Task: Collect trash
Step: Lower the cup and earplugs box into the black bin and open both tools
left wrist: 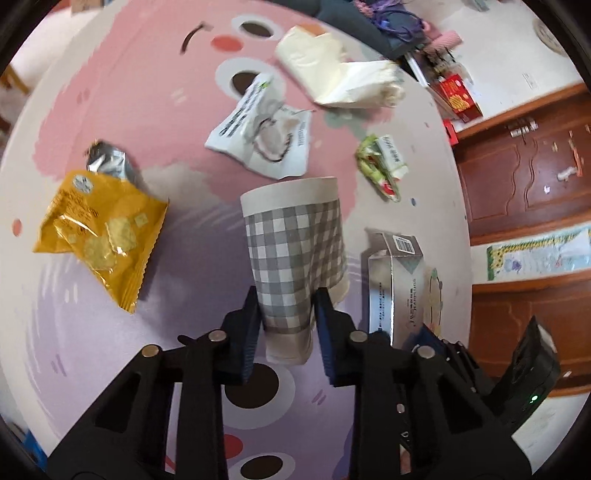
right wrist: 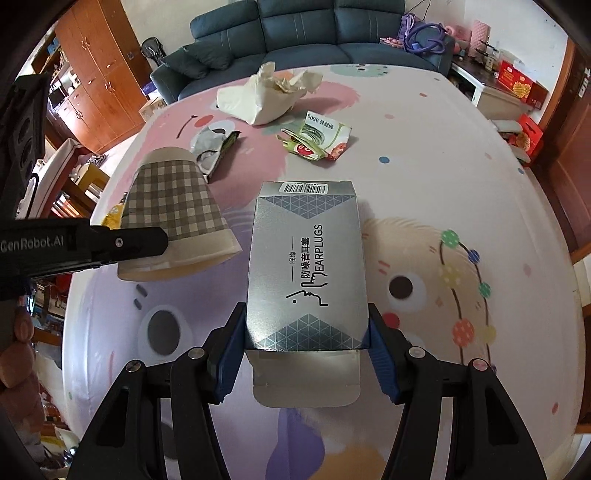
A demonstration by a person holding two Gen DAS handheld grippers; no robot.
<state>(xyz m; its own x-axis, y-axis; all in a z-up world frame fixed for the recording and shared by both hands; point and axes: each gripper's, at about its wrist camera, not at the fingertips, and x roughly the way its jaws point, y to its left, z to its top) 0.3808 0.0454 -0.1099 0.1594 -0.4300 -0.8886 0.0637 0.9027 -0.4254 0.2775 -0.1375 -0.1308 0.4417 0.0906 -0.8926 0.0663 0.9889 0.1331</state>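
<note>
My left gripper is shut on a grey checked paper cup, held upside down above the table; the cup also shows in the right wrist view. My right gripper is shut on a silver earplugs box, also seen in the left wrist view. On the table lie a yellow snack bag, a white torn wrapper, a green wrapper and a cream paper bag.
The table has a pink and purple cartoon cloth. A blue sofa stands behind it. Wooden cabinets and red boxes are at the sides.
</note>
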